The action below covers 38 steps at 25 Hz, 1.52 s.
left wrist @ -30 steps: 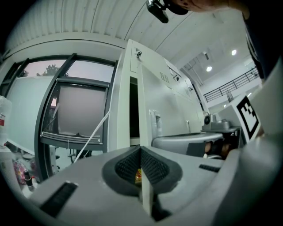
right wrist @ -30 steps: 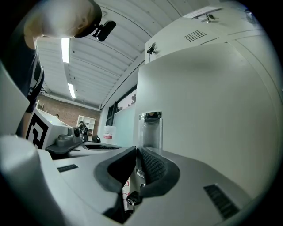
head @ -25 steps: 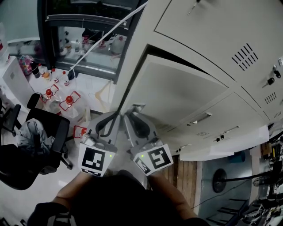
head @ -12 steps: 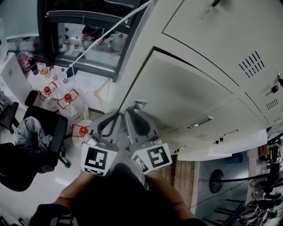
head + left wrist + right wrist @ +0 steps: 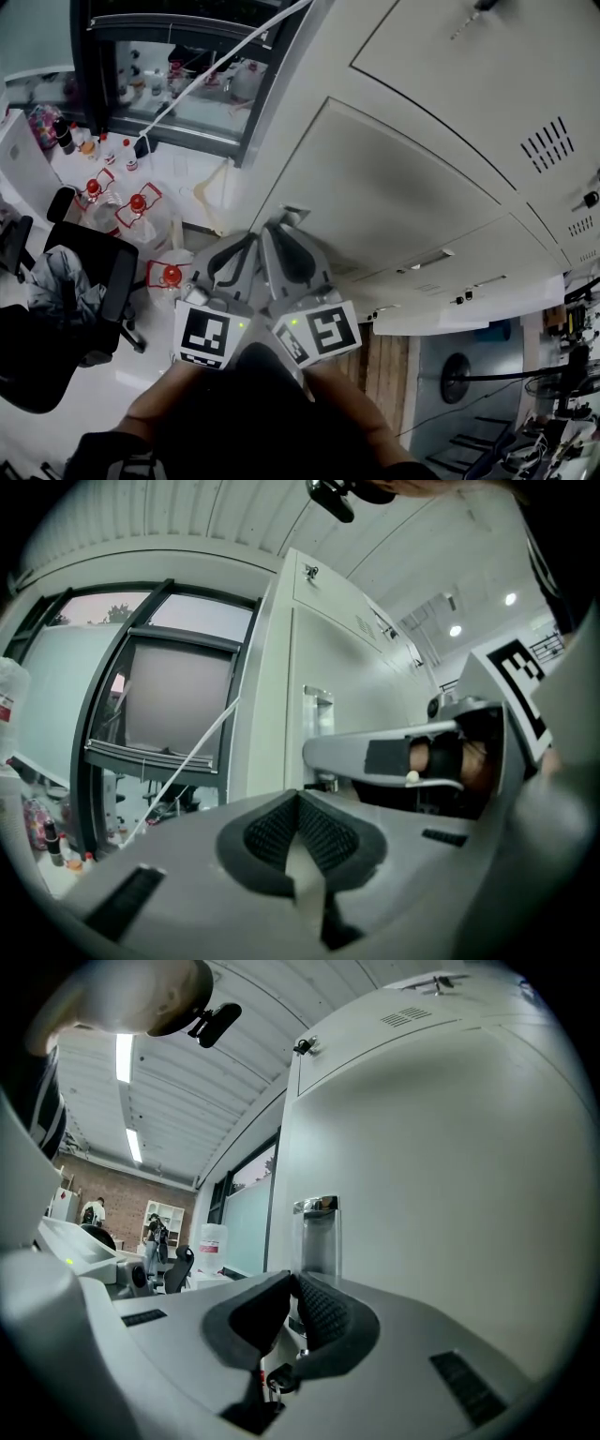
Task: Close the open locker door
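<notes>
While the locker door (image 5: 394, 187) sits almost flush, left gripper (image 5: 298, 797) and right gripper (image 5: 292, 1281) aim beside its edge handle (image 5: 317, 1237). Left jaws meet, empty; right jaws have just been closing, nothing between them. Tips skidding on the smooth panel could leave it unlatched.

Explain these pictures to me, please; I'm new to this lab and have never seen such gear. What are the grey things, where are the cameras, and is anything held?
A person holds two hand tools, the left gripper and the right gripper; the patterned cubes belong to them. One picture looks down from the person's head; the others ride one on each tool. Both point at a pale locker door, near its handle. Both pairs of jaws look together and empty; the right ones have just been closing.
</notes>
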{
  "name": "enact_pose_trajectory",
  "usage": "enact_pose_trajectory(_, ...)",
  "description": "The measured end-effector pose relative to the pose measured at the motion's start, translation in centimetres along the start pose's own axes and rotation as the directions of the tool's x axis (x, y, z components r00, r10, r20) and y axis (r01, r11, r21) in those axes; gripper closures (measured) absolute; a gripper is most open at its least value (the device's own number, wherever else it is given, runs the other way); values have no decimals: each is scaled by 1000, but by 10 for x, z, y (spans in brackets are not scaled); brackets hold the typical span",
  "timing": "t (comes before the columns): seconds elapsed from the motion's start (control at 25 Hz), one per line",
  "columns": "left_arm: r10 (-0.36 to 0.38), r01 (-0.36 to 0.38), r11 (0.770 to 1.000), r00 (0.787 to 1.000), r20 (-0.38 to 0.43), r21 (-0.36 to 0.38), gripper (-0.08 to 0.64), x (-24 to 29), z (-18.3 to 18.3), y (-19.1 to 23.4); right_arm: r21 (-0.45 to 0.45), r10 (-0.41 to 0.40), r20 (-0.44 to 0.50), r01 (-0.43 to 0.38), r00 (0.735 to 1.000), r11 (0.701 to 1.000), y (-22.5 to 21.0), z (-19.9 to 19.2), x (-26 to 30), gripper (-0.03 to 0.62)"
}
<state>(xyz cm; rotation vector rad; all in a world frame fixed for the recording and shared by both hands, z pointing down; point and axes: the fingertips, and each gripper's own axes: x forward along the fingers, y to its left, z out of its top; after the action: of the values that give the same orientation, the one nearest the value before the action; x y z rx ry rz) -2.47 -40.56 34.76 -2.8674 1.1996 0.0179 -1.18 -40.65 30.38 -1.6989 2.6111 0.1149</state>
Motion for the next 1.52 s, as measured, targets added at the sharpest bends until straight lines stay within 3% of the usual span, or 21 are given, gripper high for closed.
enact_pose_trajectory(0.4, -6, 6, 1000, 1000, -6, 10, 561, 11, -3, 0, 14, -23, -21, 23, 1000, 1000, -4, -1, 6, 552)
enact_pose_trajectory(0.6, -8, 8, 999, 1000, -5, -50, 561, 10, -3, 1, 17, -25, -29, 25, 999, 1000, -3, -1, 6, 552)
enact_pose_trajectory(0.76, -2, 1, 999, 1000, -16, -48, 561, 10, -3, 1, -12, -33, -64, 32, 997, 999, 0, 0, 6, 552)
enact_pose_trajectory(0.92, -2, 3, 1000, 1000, -9, 22, 561, 11, -4, 1, -37, -97, -57, 95, 994, 995, -8, 3, -8, 552)
enact_pose_trajectory(1.24, 26, -26, 1000, 1000, -11, 8, 561, 5, 5, 2, -69, -194, 13, 194, 981, 978, -26, 14, -51, 575)
enact_pose_trajectory(1.52, 53, -53, 998, 998, 19, 41, 561, -24, 33, -31, -79, -272, 55, 276, 961, 958, -47, 23, -106, 575)
